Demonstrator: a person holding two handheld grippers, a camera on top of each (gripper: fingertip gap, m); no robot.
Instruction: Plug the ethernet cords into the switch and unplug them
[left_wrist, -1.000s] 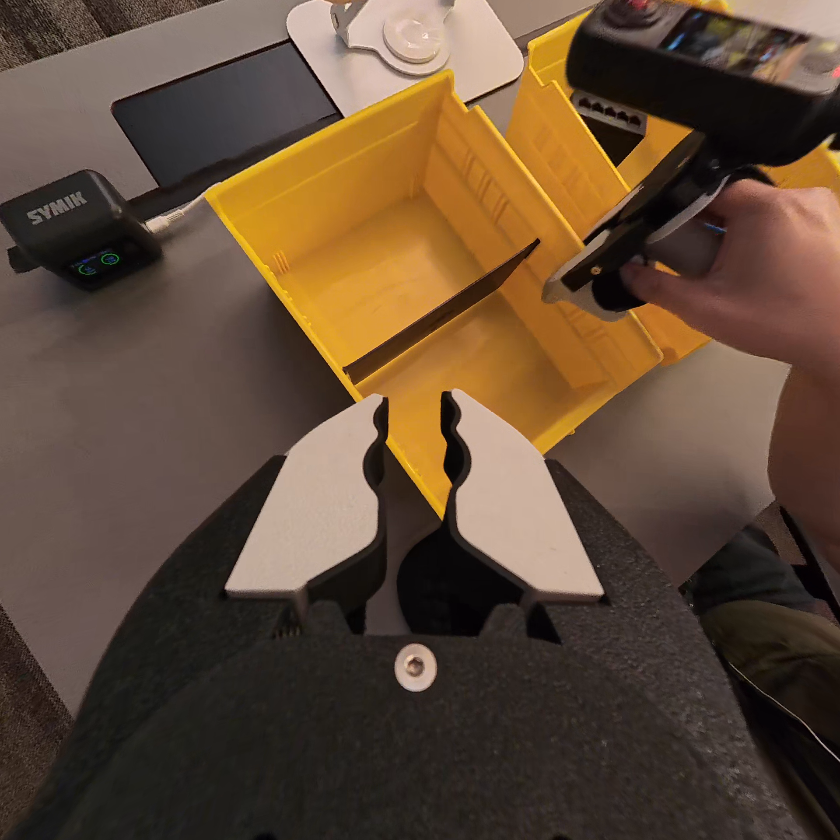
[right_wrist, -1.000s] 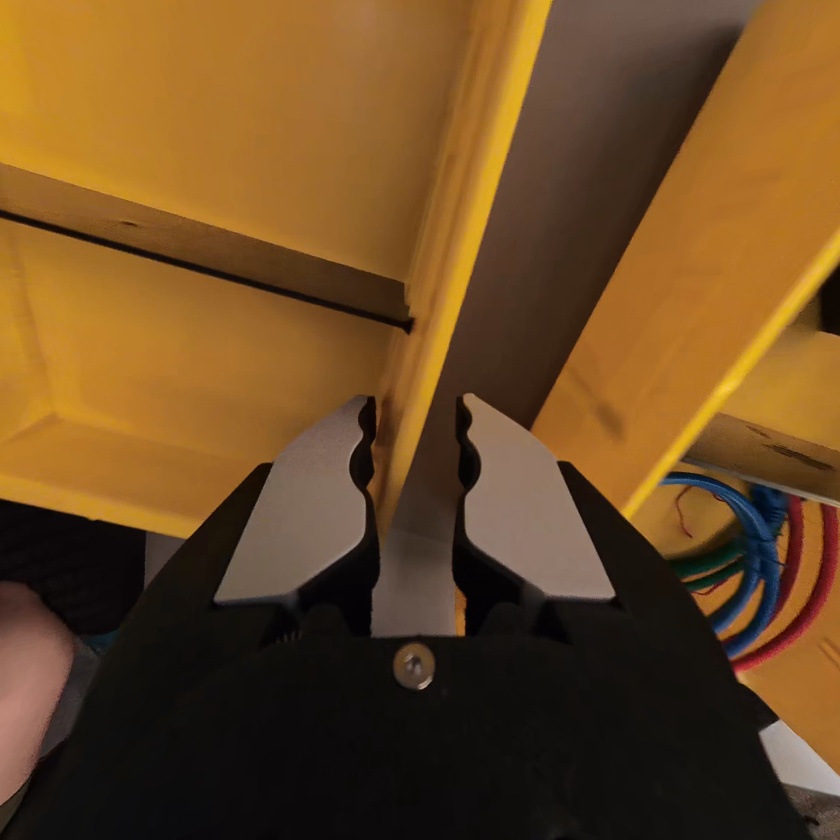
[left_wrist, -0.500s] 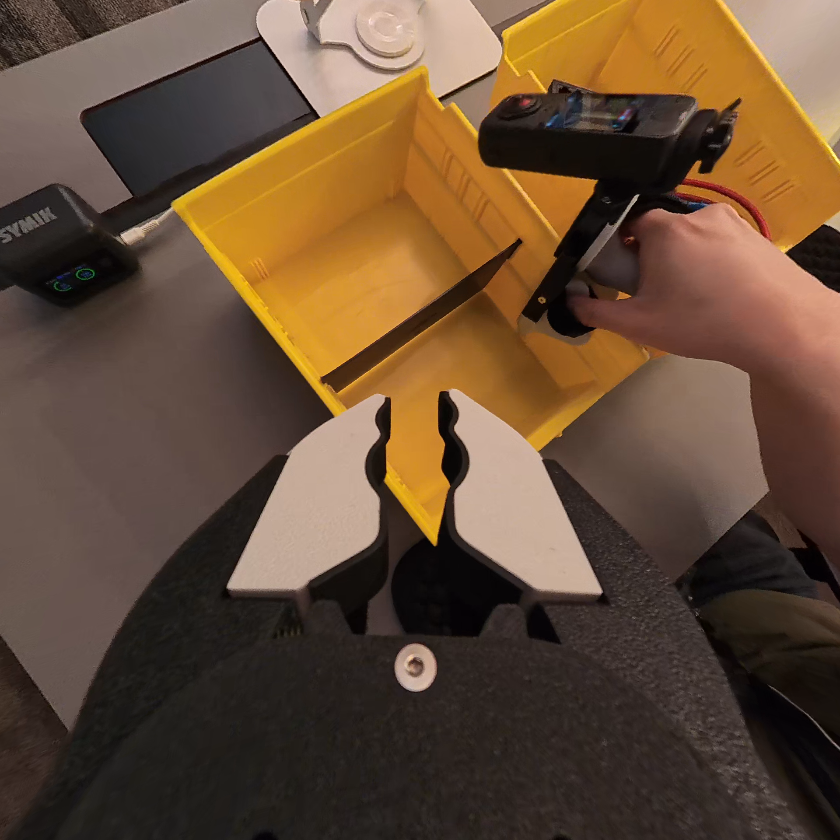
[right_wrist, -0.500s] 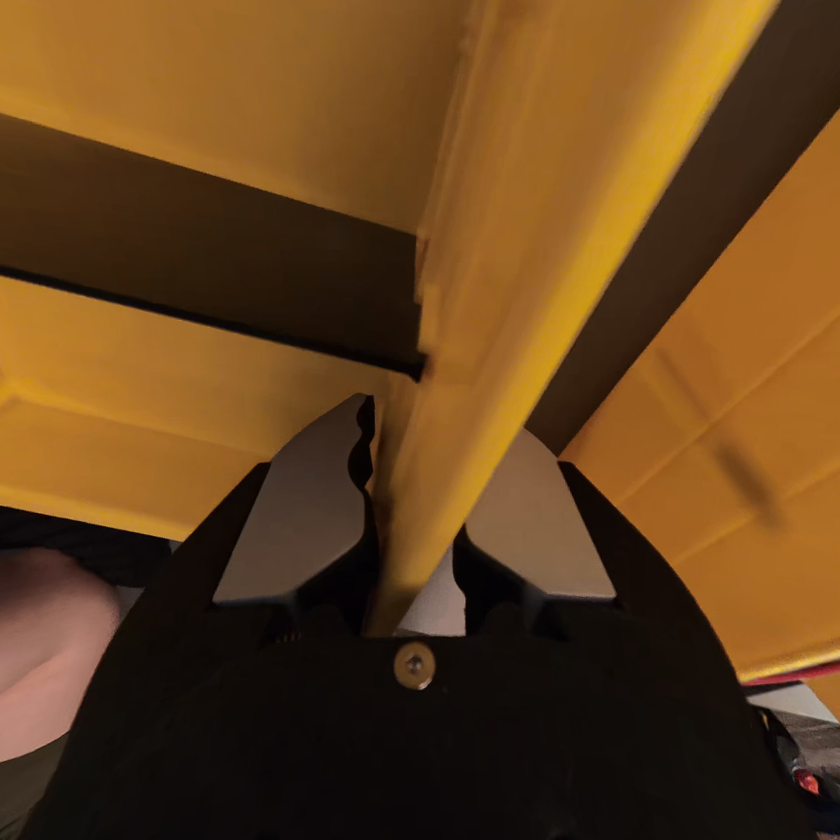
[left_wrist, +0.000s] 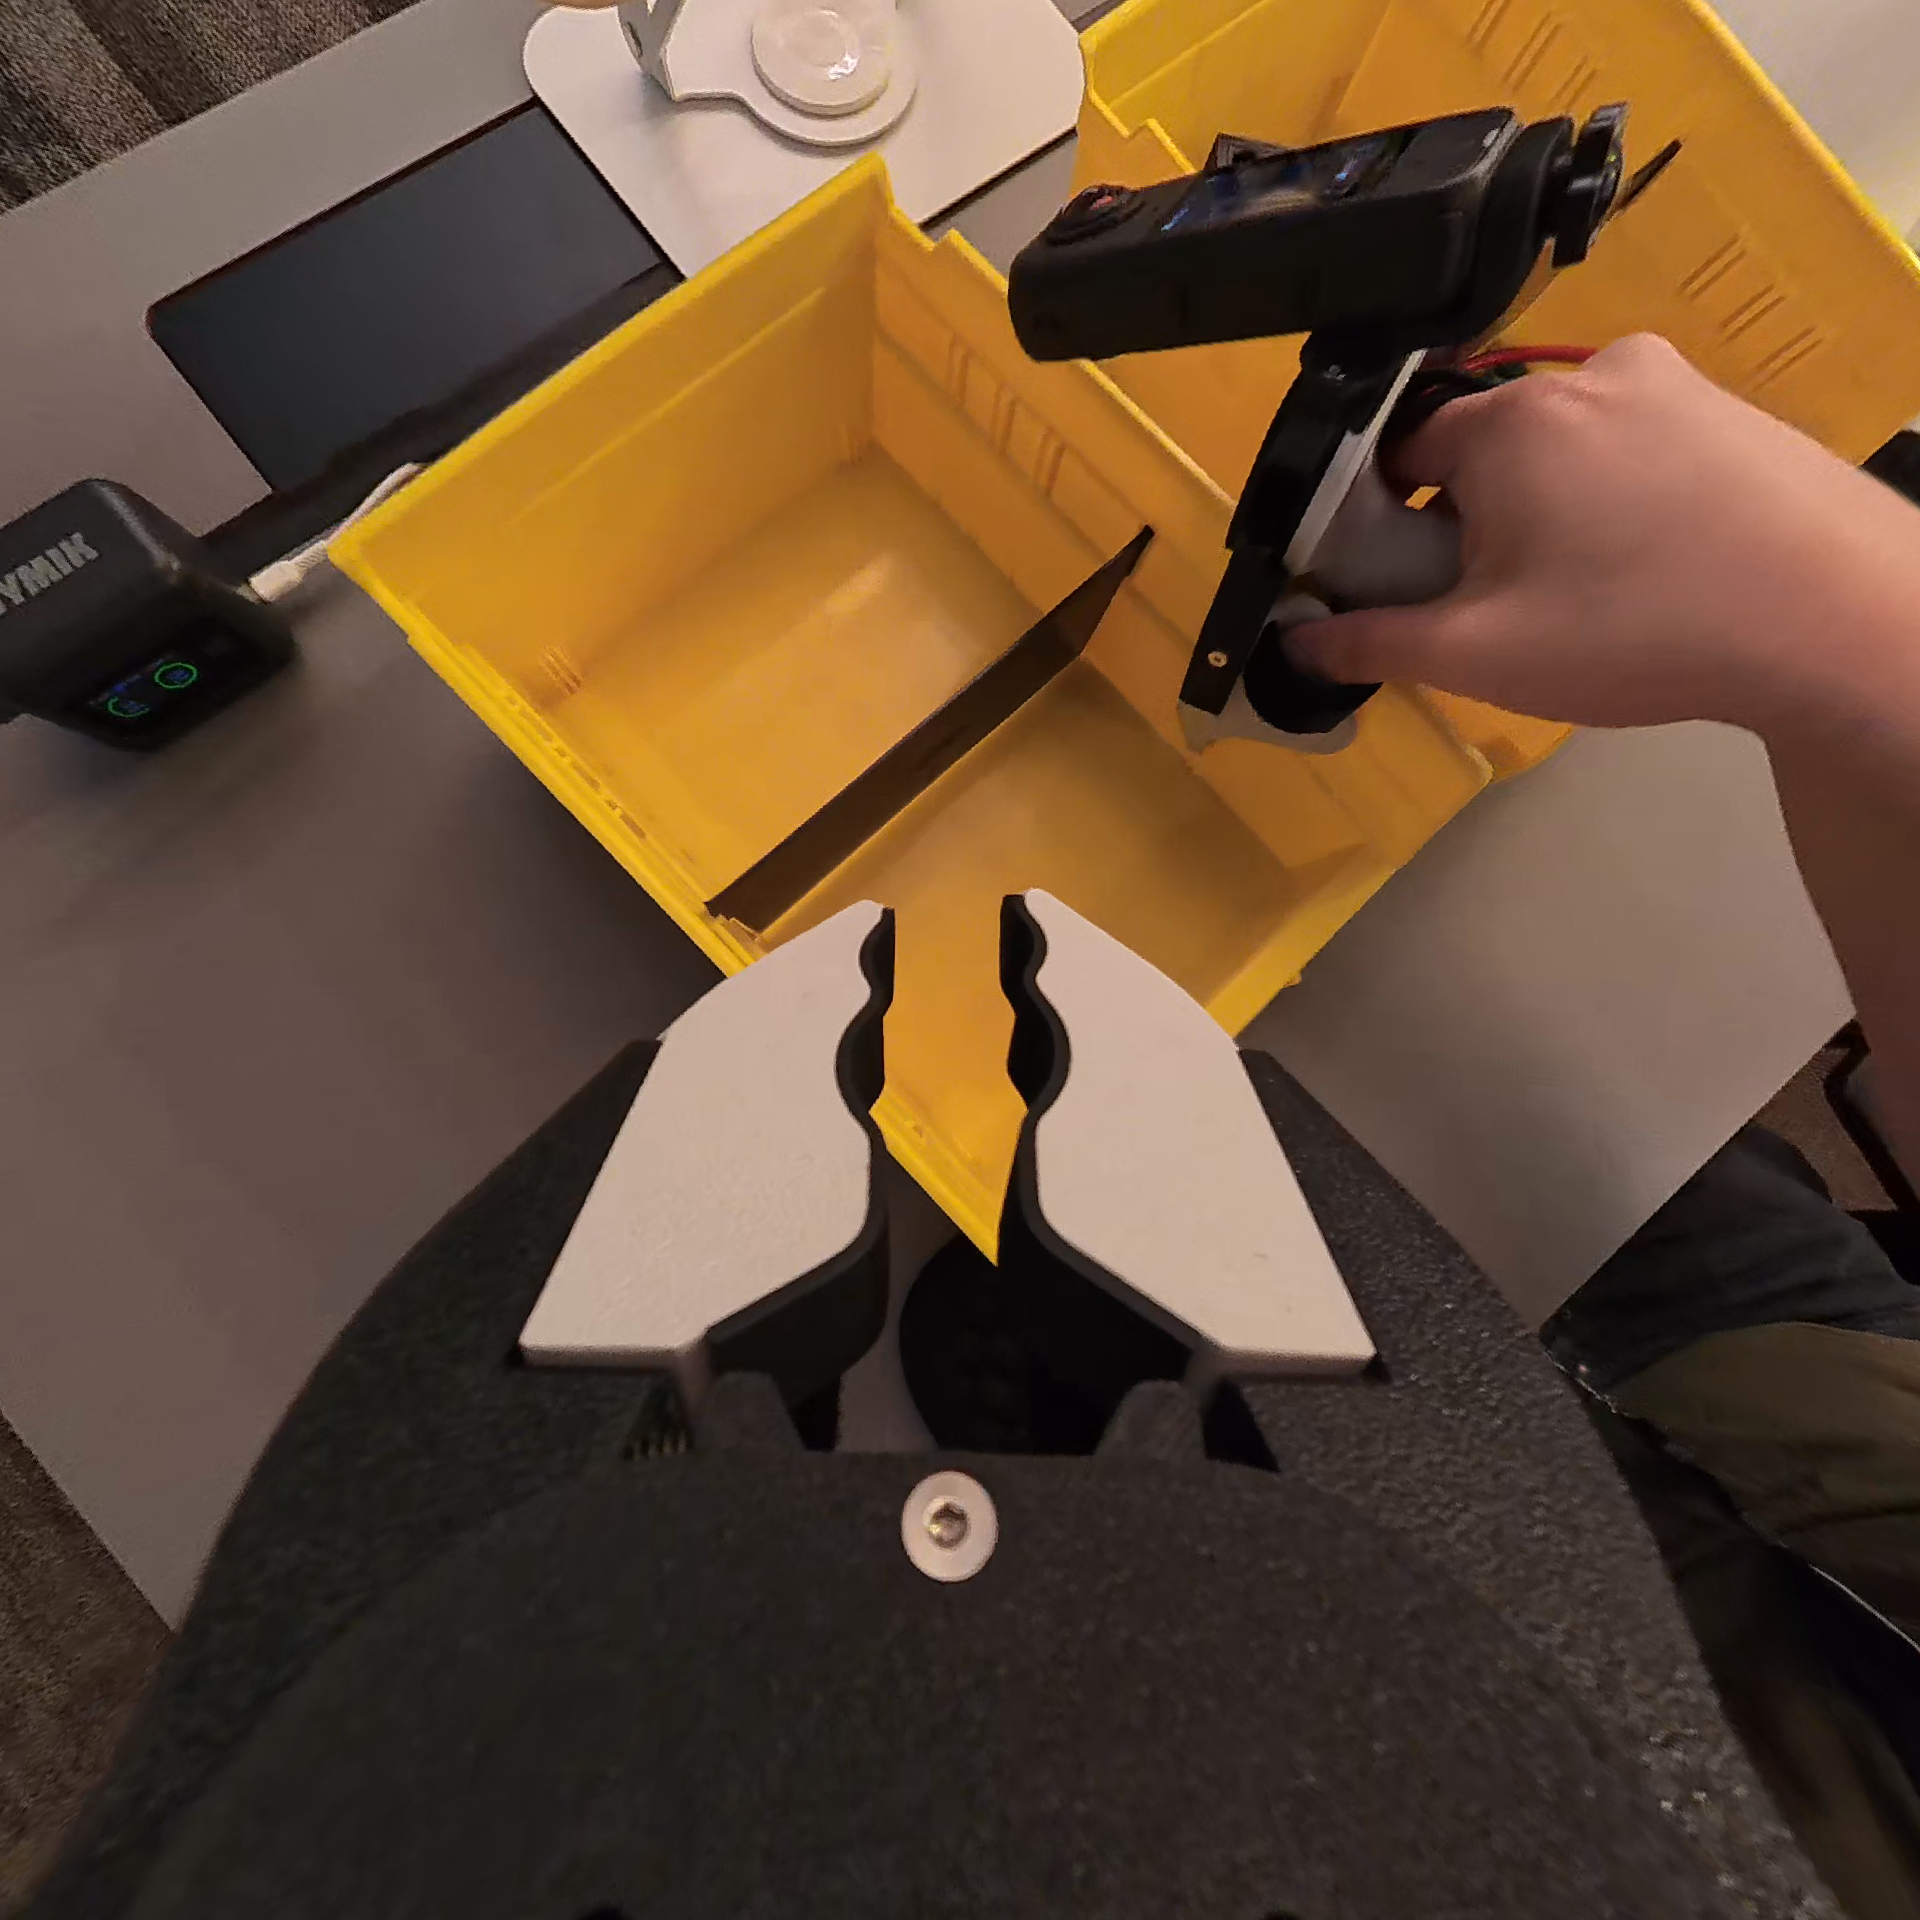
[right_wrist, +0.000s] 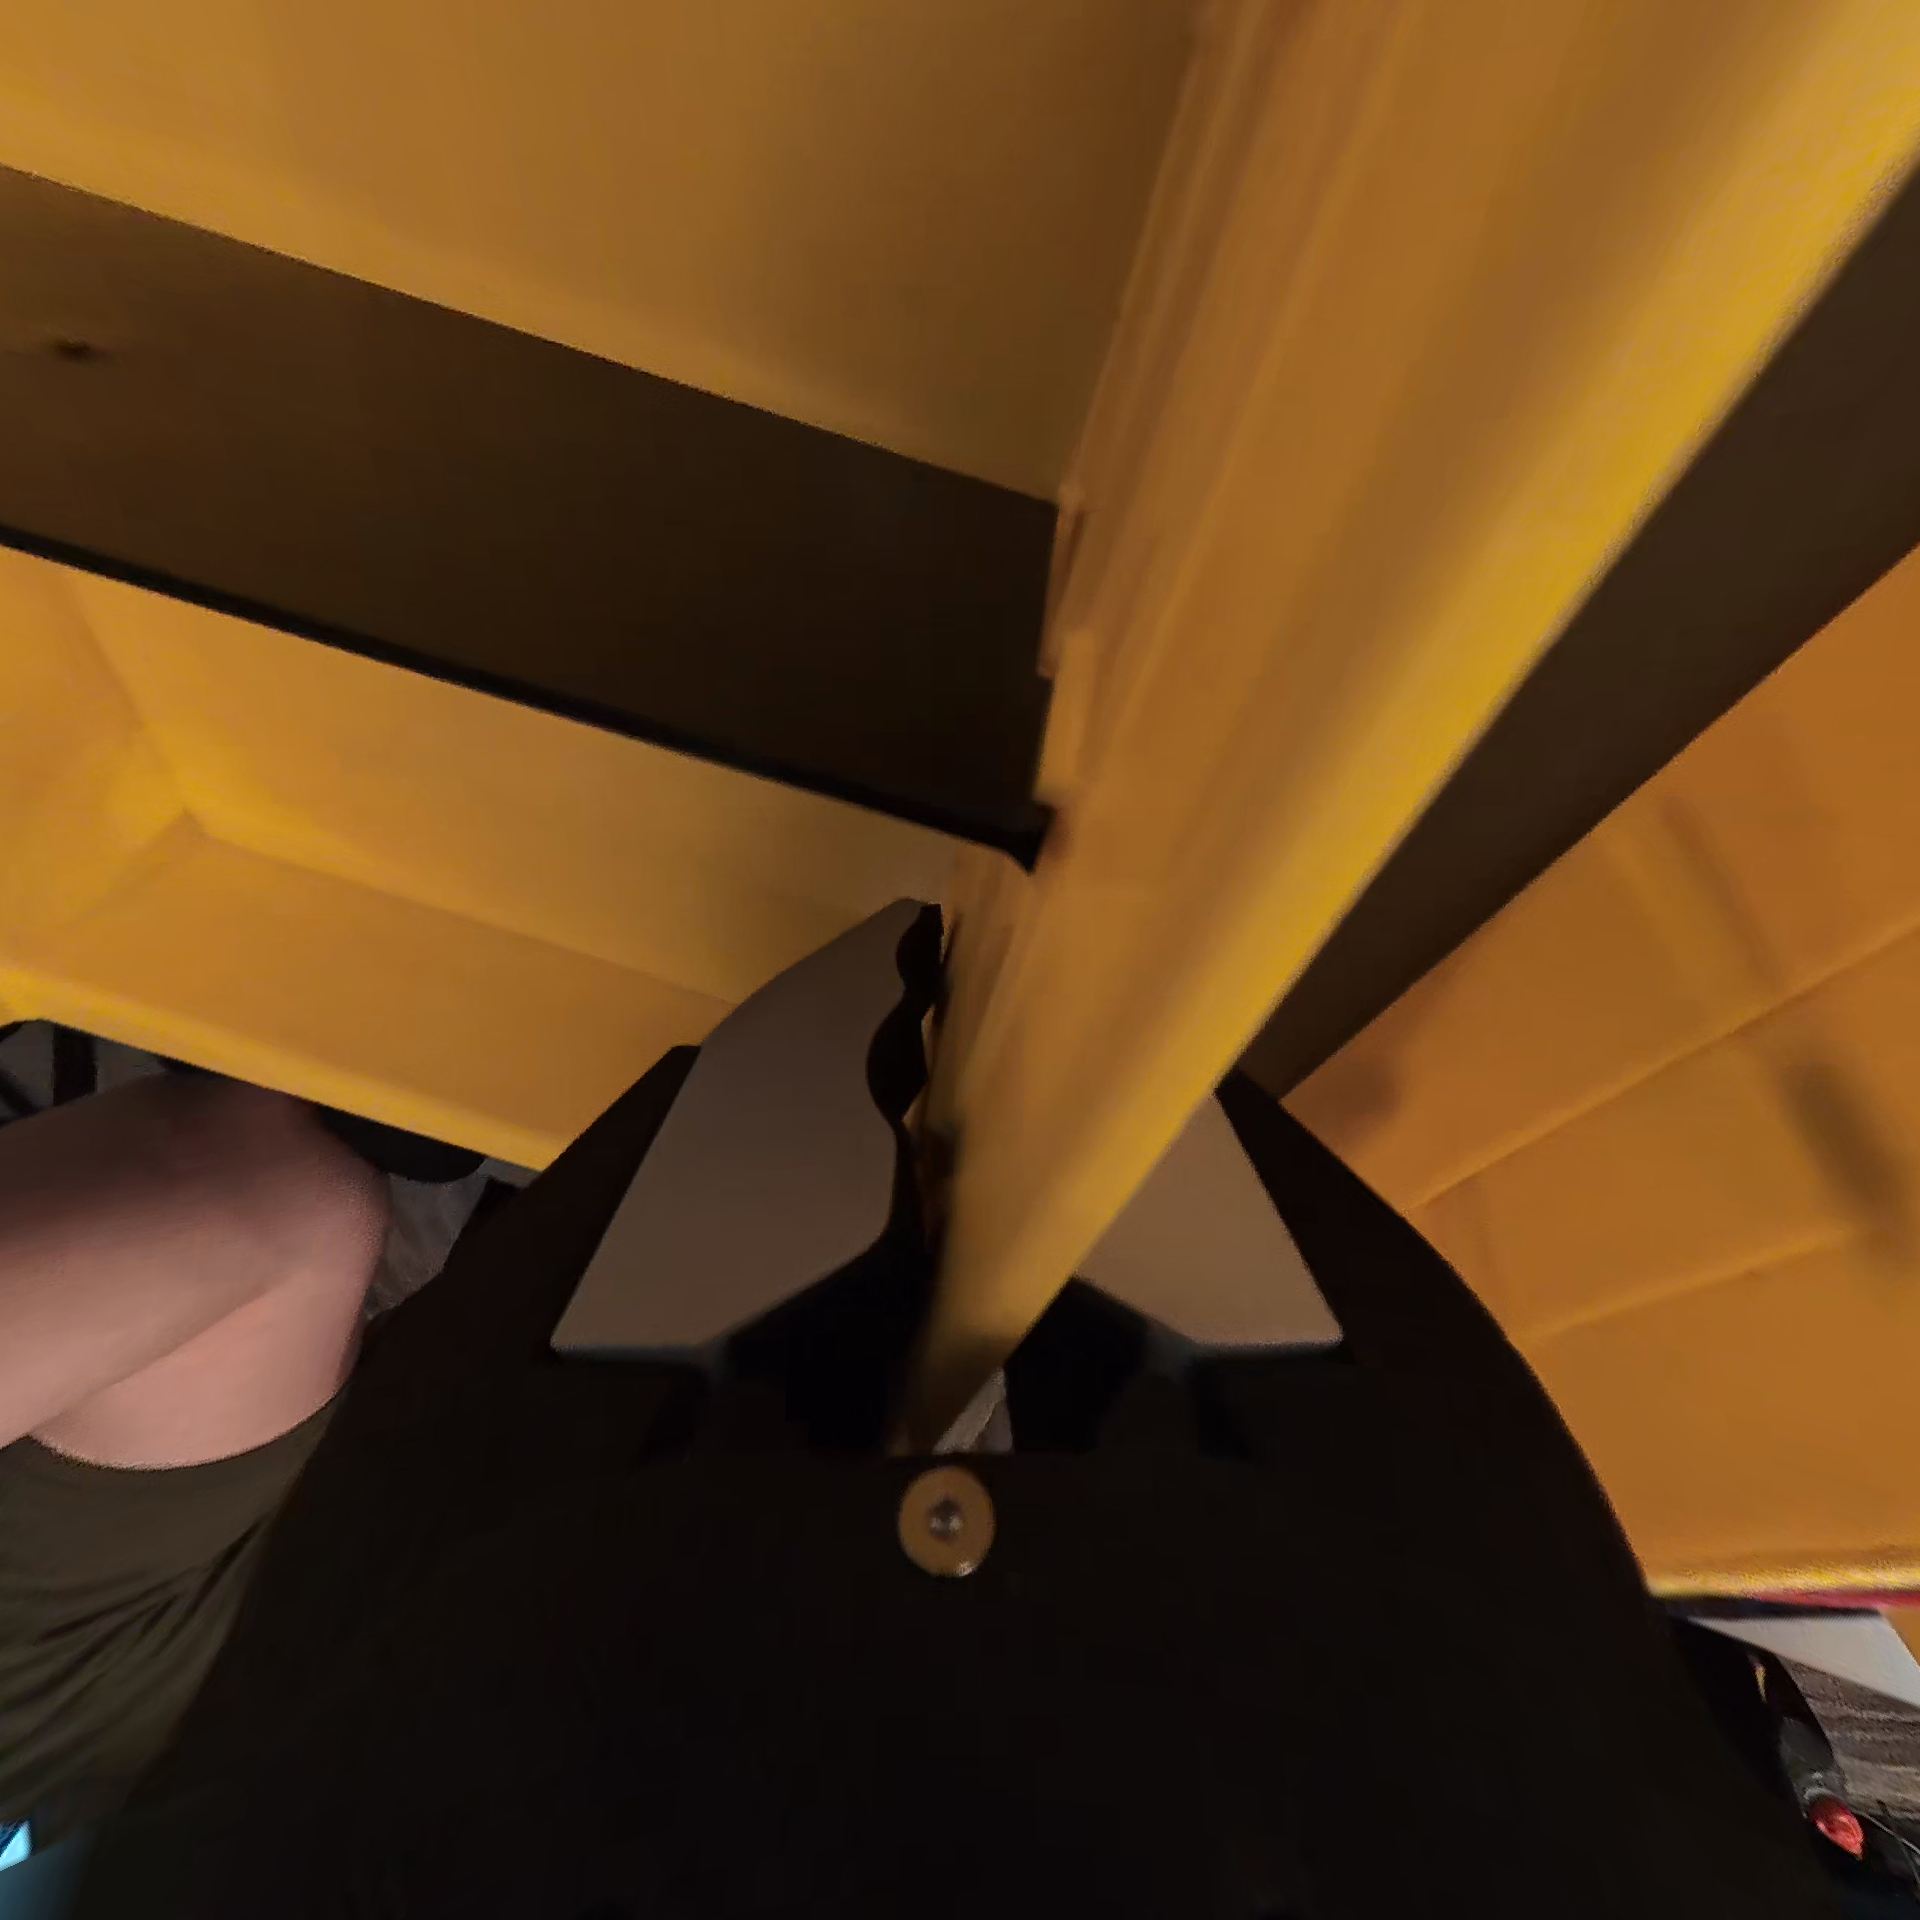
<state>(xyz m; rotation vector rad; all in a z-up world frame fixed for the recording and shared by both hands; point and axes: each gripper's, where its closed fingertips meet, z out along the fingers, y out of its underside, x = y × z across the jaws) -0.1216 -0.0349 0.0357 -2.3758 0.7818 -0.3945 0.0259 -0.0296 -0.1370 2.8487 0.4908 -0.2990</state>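
Yellow divided bin (left_wrist: 727, 582) is now sitting deeper between the right gripper's (right_wrist: 997, 1039) fingers, which are closing on its side wall; left gripper (left_wrist: 940, 1023) is hanging open, empty. Red cord (left_wrist: 1527, 358) is barely showing in the neighbouring bin (left_wrist: 1766, 260); switch hidden, so plugging is not yet underway.

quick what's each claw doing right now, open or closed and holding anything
Left claw: open, holding nothing, above the near corner of the yellow bin.
Right claw: straddling that bin's side wall; whether it grips cannot be told.
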